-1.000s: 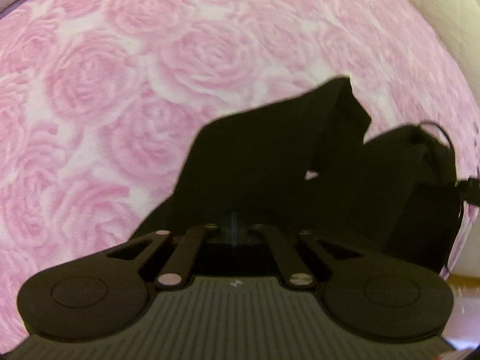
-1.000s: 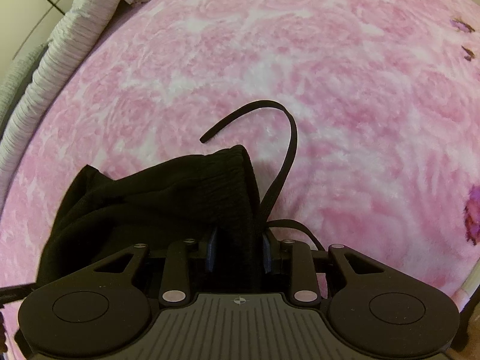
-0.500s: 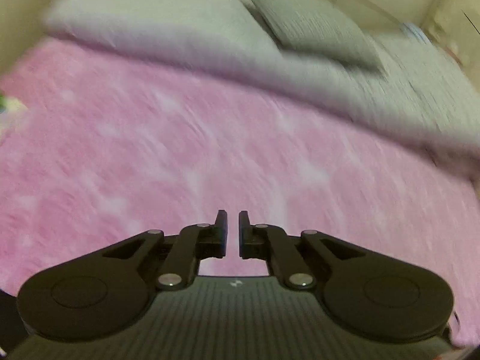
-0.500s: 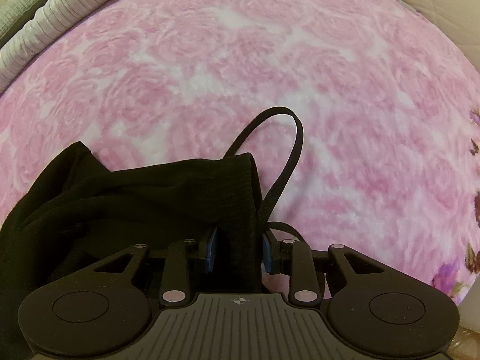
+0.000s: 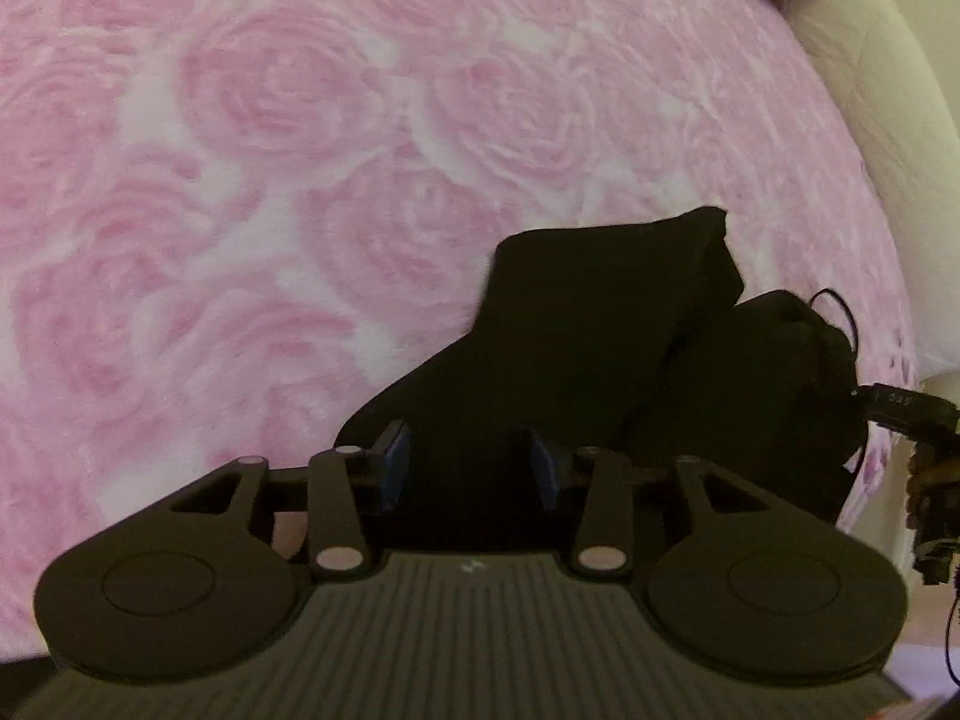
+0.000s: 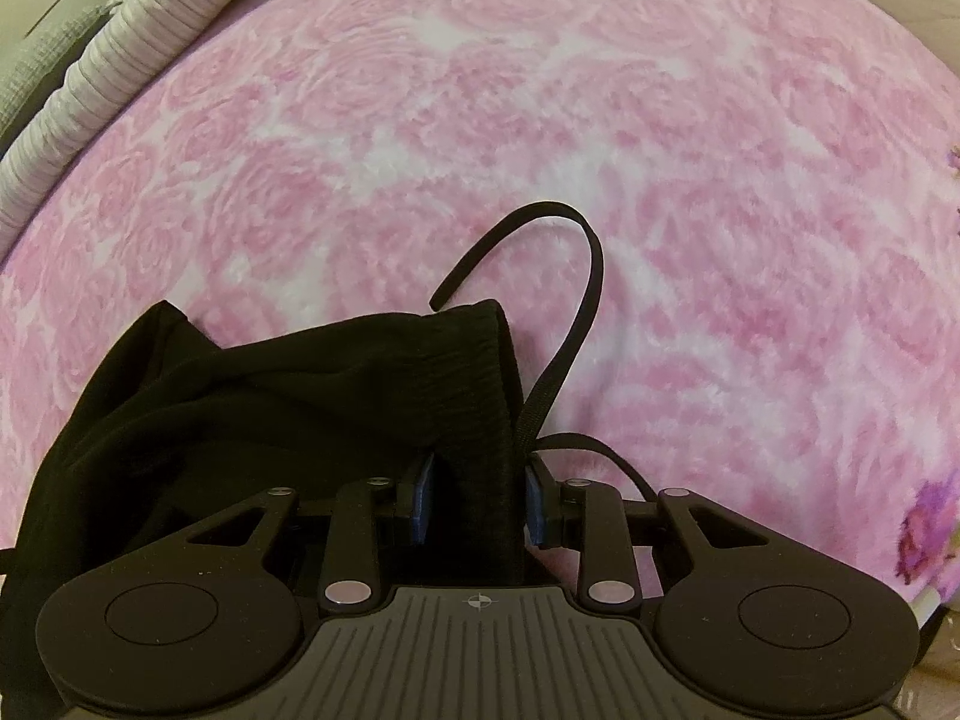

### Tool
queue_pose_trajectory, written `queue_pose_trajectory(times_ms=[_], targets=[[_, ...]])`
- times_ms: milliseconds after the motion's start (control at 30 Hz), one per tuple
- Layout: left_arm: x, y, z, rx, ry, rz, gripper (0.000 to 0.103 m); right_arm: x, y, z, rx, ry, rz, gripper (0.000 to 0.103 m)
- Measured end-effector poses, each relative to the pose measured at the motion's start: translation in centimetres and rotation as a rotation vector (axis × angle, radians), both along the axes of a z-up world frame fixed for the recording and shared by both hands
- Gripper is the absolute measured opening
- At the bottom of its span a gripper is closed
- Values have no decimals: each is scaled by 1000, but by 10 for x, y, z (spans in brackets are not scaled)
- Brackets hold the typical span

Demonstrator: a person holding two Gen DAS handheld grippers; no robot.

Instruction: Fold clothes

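A home bedroom: a pink rose-patterned blanket (image 6: pixel 660 150) is covering a bed, with ribbed pillows (image 6: pixel 120 54) lying far left.

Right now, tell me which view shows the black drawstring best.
The right wrist view: the drawstring arcs in full over the pink blanket, rising beside the black garment in the right gripper. The left wrist view shows only a thin loop at the garment's far edge.

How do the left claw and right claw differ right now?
The left claw stands open, its pads wide apart with black garment between them; the right claw is narrower, clamped on the garment's ribbed edge. A drawstring loops beside the right claw, none by the left. Both hang over the pink blanket.
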State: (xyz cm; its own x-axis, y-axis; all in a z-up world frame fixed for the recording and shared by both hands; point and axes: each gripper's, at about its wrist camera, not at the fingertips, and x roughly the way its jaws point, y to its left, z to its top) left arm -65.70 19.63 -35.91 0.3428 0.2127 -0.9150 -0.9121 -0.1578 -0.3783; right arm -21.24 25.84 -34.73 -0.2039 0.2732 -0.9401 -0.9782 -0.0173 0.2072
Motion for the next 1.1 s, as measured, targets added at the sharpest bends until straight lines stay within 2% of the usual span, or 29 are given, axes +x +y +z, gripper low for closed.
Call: queue_pose_trajectory(times_ms=[33, 100, 133, 200, 267, 300, 367, 467, 500, 567, 633, 700, 767, 800, 900, 1000, 1100], targets=[[3, 2, -6, -2, -34, -10, 31, 0, 0, 0, 1, 0, -1, 30], [13, 0, -5, 41, -92, -44, 2, -1, -1, -1, 3, -2, -2, 30], [17, -2, 0, 67, -90, -58, 2, -2, -1, -1, 4, -4, -1, 30], [7, -13, 21, 149, -70, 22, 1, -5, -2, 3, 20, -20, 21, 30], [-32, -33, 64, 280, -53, 245, 1, -9, -2, 9, 51, -39, 50, 29], [-54, -45, 89, 346, -25, 357, 1, -14, -4, 18, 99, -54, 77, 28], [-99, -81, 155, 522, 110, 568, 1, -25, -5, 35, 191, -77, 130, 26], [-154, -113, 234, 692, 294, 742, 5, -56, 24, 52, 269, -1, 159, 24], [-169, -116, 249, 727, 332, 769, 9, -66, 33, 57, 295, 24, 169, 24], [-201, -104, 255, 744, 399, 785, 35, -87, 52, 68, 347, 75, 188, 24], [-234, -84, 235, 660, 472, 819, 37, -108, 71, 79, 399, 126, 207, 26], [-267, -65, 190, 474, 466, 901, 36, -129, 91, 88, 442, 172, 224, 33], [-284, -63, 147, 296, 438, 976, 28, -155, 120, 66, 365, 136, 206, 44], [-285, -71, 132, 245, 426, 999, 28, -163, 130, 59, 317, 101, 197, 49], [-260, -104, 99, 200, 390, 986, 30, -157, 135, 52, 293, 64, 176, 49], [-225, -138, 75, 97, 395, 962, 30, -126, 112, 46, 245, 47, 168, 49], [-189, -173, 68, 59, 274, 954, 30, -73, 78, 34, 148, 97, 77, 49]])
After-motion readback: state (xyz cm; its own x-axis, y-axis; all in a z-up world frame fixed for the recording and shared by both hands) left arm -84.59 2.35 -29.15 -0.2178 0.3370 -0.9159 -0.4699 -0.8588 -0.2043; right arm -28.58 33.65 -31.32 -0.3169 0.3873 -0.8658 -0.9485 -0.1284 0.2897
